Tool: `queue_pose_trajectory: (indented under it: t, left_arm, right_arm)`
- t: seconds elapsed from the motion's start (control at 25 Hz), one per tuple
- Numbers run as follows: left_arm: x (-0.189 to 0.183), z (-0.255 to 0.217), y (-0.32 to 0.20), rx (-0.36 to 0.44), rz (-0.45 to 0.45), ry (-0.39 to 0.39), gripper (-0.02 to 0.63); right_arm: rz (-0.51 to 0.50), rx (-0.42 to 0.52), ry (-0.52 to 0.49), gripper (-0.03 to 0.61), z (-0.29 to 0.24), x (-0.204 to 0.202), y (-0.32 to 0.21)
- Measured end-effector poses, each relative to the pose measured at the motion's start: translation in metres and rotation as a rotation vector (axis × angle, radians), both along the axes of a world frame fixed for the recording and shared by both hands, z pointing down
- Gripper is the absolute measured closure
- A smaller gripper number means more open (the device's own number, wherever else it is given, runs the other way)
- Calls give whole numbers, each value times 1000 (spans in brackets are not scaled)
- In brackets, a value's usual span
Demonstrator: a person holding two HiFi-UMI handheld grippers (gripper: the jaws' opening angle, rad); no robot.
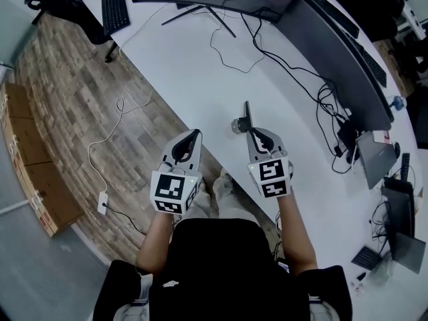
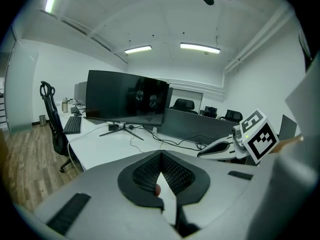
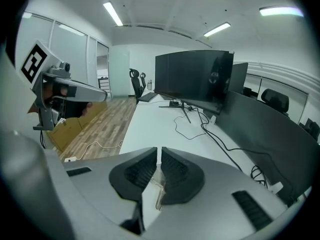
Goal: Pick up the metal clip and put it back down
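We hold both grippers out ahead of us, side by side and apart. Our left gripper (image 1: 191, 138) hangs at the desk's near edge, jaws together. Our right gripper (image 1: 253, 134) tilts downward over the desk, jaws clamped on the metal clip (image 1: 246, 114).

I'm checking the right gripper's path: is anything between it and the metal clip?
Nothing visible does. In the head view the clip shows on the table right beside the shut tips of the right gripper; the cables lie farther off.
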State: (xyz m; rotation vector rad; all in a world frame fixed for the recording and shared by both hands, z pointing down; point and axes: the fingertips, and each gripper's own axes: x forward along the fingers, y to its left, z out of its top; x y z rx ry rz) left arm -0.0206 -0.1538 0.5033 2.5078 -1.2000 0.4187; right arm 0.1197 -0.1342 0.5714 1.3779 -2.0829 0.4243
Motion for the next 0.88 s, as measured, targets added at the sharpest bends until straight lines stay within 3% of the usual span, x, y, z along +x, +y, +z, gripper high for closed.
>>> queue_pose_trajectory:
  t: [0.48, 0.88]
  left_arm:
    - [1, 37, -6, -64, -14, -21, 604]
    - [-4, 60, -13, -95, -36, -35, 604]
  right_arm:
    - [-62, -104, 54, 543, 56, 0, -9]
    - [-135, -213, 115, 428, 105, -5, -13]
